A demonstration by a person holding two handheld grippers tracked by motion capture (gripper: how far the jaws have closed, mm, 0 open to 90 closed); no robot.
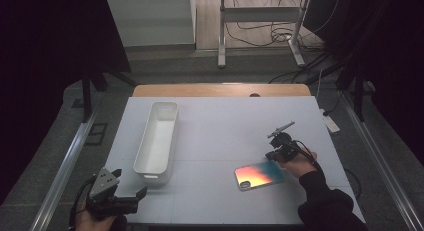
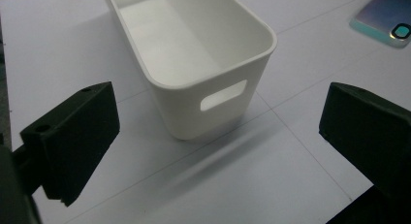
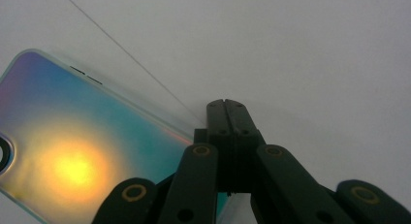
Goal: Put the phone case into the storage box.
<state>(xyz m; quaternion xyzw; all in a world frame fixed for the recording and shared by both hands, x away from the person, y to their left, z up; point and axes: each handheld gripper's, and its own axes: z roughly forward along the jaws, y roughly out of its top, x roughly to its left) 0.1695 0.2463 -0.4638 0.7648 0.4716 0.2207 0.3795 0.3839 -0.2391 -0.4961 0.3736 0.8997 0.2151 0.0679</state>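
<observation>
Flat rectangular phone case with an iridescent teal-to-orange back (image 1: 259, 175): lies flat on the white table top (image 1: 225, 126), front right part, well apart from the bin. Its camera cut-out shows at the end toward the person's left. Long white plastic bin with rounded corners and a slot handle (image 1: 157, 141): stands upright on the left half of the table, open side up, nothing visible inside. Right gripper (image 1: 276, 154), black, held in the person's right hand (image 1: 299, 164): sits at the right end of the case; in the right gripper view its jaws are pressed together with nothing between them, tips at the case's edge (image 3: 92, 151). Left gripper (image 1: 137, 195), black with a grey plate: rests at the front left corner of the table, jaws spread wide and empty, pointing toward the near end of the bin (image 2: 203, 78).
</observation>
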